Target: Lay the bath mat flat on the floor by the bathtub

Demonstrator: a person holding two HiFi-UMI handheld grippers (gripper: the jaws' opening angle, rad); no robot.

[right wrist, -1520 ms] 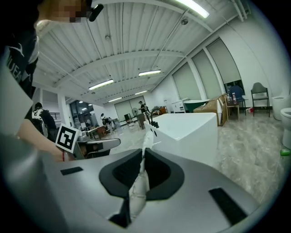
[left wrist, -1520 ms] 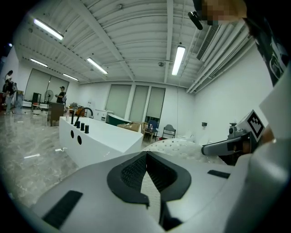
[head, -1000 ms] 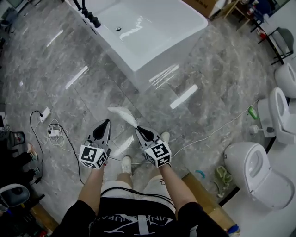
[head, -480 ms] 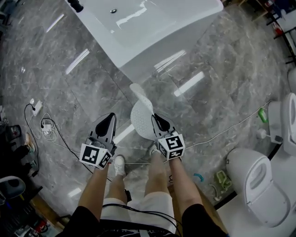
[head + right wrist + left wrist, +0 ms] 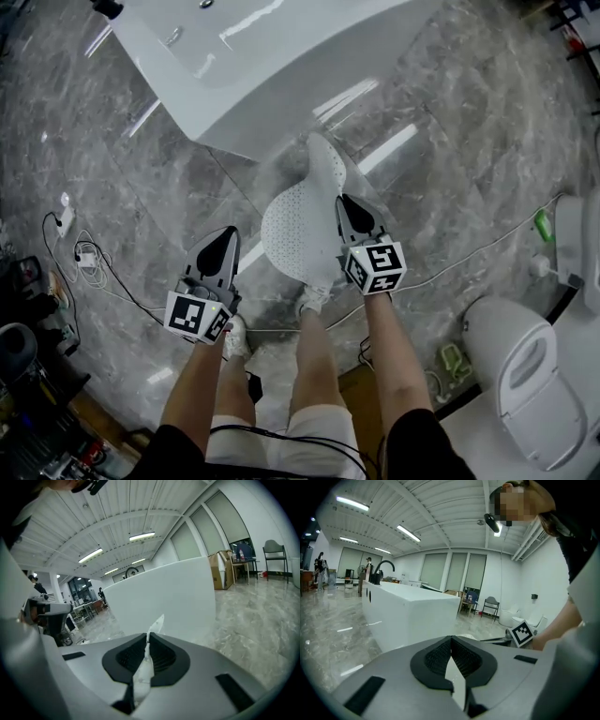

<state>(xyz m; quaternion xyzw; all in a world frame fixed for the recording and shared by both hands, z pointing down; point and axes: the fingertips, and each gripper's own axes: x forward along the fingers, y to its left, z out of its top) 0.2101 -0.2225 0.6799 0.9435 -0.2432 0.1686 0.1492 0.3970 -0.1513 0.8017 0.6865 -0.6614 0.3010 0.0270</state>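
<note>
The white bathtub [image 5: 272,66] stands on the grey marble floor ahead of me. A white perforated bath mat [image 5: 295,225] hangs curled in the air just short of the tub's near corner. My right gripper [image 5: 344,202] is shut on the mat's right edge. In the right gripper view a strip of the mat [image 5: 155,622] pokes out past the closed jaws, with the tub wall [image 5: 164,592] behind. My left gripper [image 5: 225,234] is lower and to the left of the mat, apart from it, shut with nothing in it. The left gripper view shows its tips [image 5: 451,641] before the tub [image 5: 408,616].
A white toilet [image 5: 530,375] stands at the lower right, and a white cable [image 5: 469,258] runs across the floor toward it. A power strip with tangled cords [image 5: 80,253] lies at the left. The person's legs and shoes [image 5: 314,300] are below the grippers.
I have come closer to the tub. The right gripper moved forward and up with the mat, which spread from a thin fold into a broad hanging sheet. The left gripper stayed shut and low.
</note>
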